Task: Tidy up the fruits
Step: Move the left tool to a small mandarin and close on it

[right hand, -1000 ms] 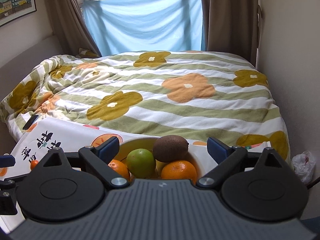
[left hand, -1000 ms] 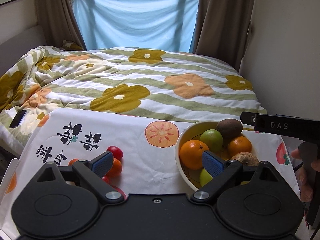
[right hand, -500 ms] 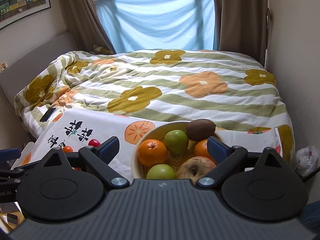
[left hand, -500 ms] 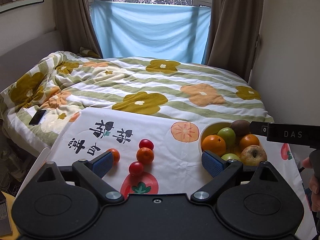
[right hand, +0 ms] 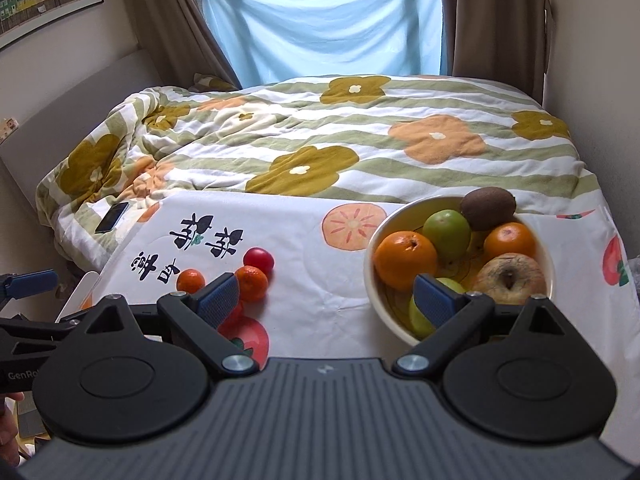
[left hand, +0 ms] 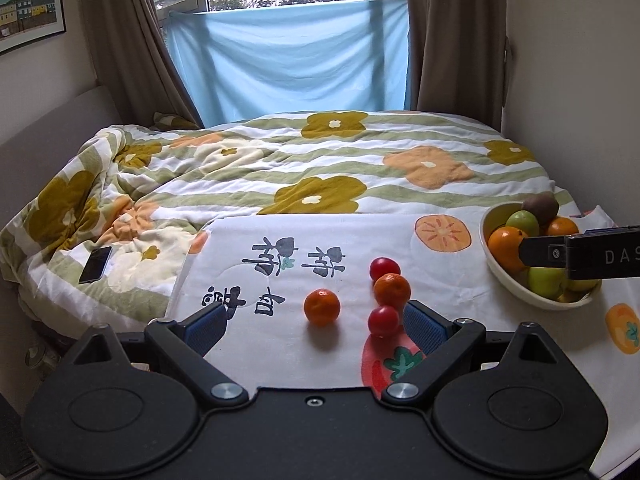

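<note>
A cream bowl [right hand: 374, 280] [left hand: 494, 266] holds an orange [right hand: 405, 260], a green apple [right hand: 447, 234], a kiwi [right hand: 487, 203], a brownish apple [right hand: 509, 278] and more fruit. Loose on the white printed cloth [left hand: 280, 344] lie two small oranges [left hand: 322, 307] [left hand: 392, 289] and two red tomatoes [left hand: 384, 268] [left hand: 383, 320]. My left gripper [left hand: 316, 326] stands open just in front of these loose fruits, holding nothing. My right gripper [right hand: 327, 300] is open too, near the bowl's front left rim, and empty.
The cloth covers a table set against a bed with a flowered quilt [left hand: 320, 160]. A black phone [left hand: 95, 265] lies on the quilt at the left. A wall [right hand: 600, 40] runs close on the right, and curtains hang behind the bed.
Both grippers have pulled back and risen, and the left one has swung left, so the loose oranges and tomatoes now sit before it. Both stayed open.
</note>
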Tool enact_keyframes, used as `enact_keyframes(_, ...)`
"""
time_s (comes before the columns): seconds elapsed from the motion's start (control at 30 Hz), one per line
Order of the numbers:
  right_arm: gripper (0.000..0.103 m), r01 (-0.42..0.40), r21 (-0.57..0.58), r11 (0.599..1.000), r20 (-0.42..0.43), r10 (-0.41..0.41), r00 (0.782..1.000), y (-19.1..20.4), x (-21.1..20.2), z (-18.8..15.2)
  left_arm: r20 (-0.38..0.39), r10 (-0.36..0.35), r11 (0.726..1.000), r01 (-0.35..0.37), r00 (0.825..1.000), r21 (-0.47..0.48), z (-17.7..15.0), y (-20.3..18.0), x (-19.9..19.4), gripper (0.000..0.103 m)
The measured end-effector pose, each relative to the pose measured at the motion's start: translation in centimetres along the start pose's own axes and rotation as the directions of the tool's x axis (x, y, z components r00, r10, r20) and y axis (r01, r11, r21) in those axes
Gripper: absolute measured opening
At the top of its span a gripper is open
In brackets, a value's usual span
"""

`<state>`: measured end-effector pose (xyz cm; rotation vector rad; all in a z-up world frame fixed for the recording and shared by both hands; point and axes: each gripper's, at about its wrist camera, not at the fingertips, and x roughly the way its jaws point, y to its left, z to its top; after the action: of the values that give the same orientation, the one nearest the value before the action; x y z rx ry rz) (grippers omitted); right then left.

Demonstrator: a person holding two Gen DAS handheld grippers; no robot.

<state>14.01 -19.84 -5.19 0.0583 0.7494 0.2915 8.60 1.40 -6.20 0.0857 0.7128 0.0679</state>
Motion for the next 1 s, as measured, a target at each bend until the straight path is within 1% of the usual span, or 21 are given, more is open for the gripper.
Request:
enact_keyframes(0.13, 0.103, 0.013, 0.017, 1.000, -0.026, -0.013, 1.000, 2.4, 1.4, -0.9, -0.006, -0.058, 0.995, 0.059, 0.998, 0.084, -0.3, 2.3, 2.2, 0.097)
enact_keyframes(0.3, 0.103, 0.032, 0.051, 0.998, -0.057, -0.029, 0.998, 5.1, 3.9, -1.9, -0.024, -0.136, 0.975, 0.138, 0.990, 0.175, -0.6, 4.1, 5.1, 0.097)
enact_keyframes(0.4, 0.103, 0.047, 0.070, 0.996, -0.067, -0.043, 0.997, 6.1, 5.2, -2.4, -0.056, -0.200, 0.954, 0.208, 0.978, 0.218, -0.7, 4.5, 7.1, 0.095)
enact_keyframes(0.5, 0.103, 0.067, 0.099, 0.993, -0.079, -0.059, 0.995, 6.7, 6.6, -3.0, -0.087, -0.259, 0.925, 0.273, 0.962, 0.265, -0.7, 4.4, 8.9, 0.092)
enact_keyframes(0.67, 0.103, 0.094, 0.159, 0.983, -0.102, -0.079, 0.992, 6.9, 8.1, -3.8, -0.117, -0.304, 0.880, 0.325, 0.946, 0.346, -0.8, 3.6, 11.5, 0.087)
enact_keyframes(0.73, 0.103, 0.101, 0.168, 0.981, -0.111, -0.083, 0.990, 7.1, 8.6, -4.1, -0.129, -0.314, 0.867, 0.340, 0.941, 0.365, -1.0, 3.4, 12.4, 0.084)
enact_keyframes(0.8, 0.103, 0.106, 0.174, 0.979, -0.118, -0.086, 0.989, 7.3, 9.0, -4.2, -0.145, -0.320, 0.857, 0.351, 0.936, 0.378, -1.1, 3.1, 13.2, 0.074)
enact_keyframes(0.93, 0.103, 0.105, 0.192, 0.976, -0.126, -0.081, 0.989, 7.7, 9.8, -4.4, -0.157, -0.333, 0.841, 0.369, 0.930, 0.395, -1.1, 2.8, 14.1, 0.071)
enact_keyframes(1.0, 0.101, 0.102, 0.194, 0.976, -0.130, -0.078, 0.989, 7.8, 10.2, -4.4, -0.167, -0.332, 0.837, 0.372, 0.928, 0.402, -1.1, 2.7, 14.4, 0.058)
